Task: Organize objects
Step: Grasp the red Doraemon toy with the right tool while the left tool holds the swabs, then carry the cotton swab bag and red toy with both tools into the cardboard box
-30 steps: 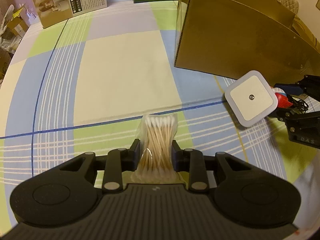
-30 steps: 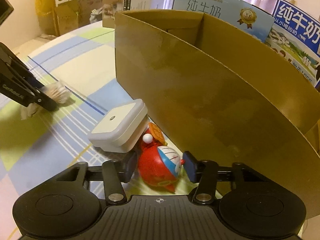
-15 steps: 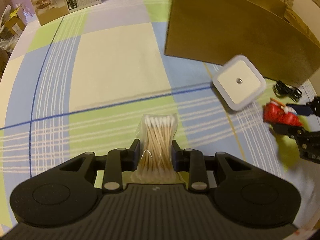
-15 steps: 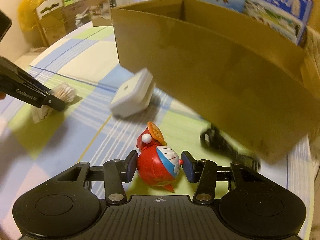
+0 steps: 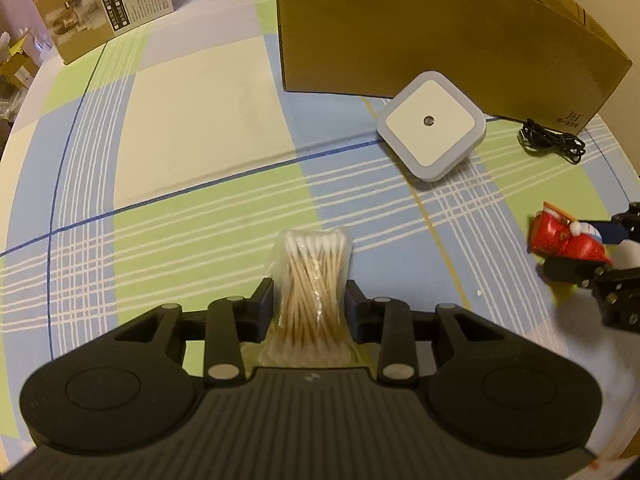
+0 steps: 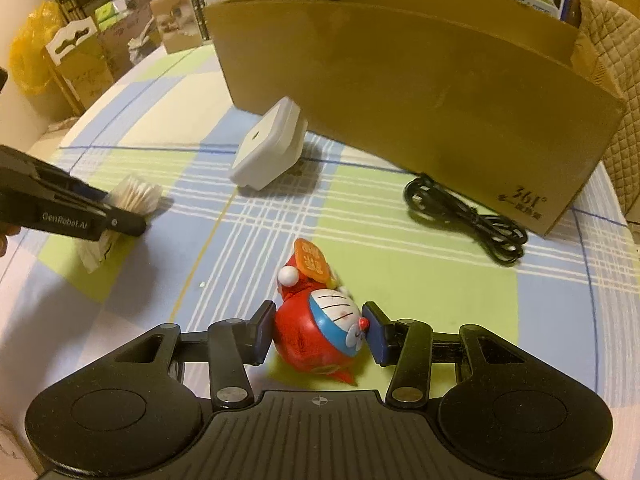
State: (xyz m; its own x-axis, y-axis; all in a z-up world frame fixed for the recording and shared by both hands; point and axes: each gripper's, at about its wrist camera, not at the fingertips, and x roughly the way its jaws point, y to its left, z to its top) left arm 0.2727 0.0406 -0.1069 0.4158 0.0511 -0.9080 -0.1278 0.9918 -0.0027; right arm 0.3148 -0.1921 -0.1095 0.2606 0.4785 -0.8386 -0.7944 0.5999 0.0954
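My left gripper (image 5: 310, 300) is shut on a clear bag of cotton swabs (image 5: 312, 276) and holds it above the checked tablecloth; it also shows in the right wrist view (image 6: 132, 198). My right gripper (image 6: 318, 334) is shut on a red and blue Doraemon toy (image 6: 320, 334), lifted off the cloth; the toy shows at the right edge of the left wrist view (image 5: 564, 236). A brown cardboard box (image 6: 400, 80) stands open-topped behind, also in the left wrist view (image 5: 420, 28).
A white square night light (image 5: 432, 128) lies in front of the box, tilted in the right wrist view (image 6: 268, 148). A coiled black cable (image 6: 468, 216) lies by the box's right corner. Printed cartons (image 5: 100, 8) stand at the far table edge.
Both grippers have pulled back and risen from the box with their loads. The Doraemon toy has been lifted away from the night light, and the black cable has come into view.
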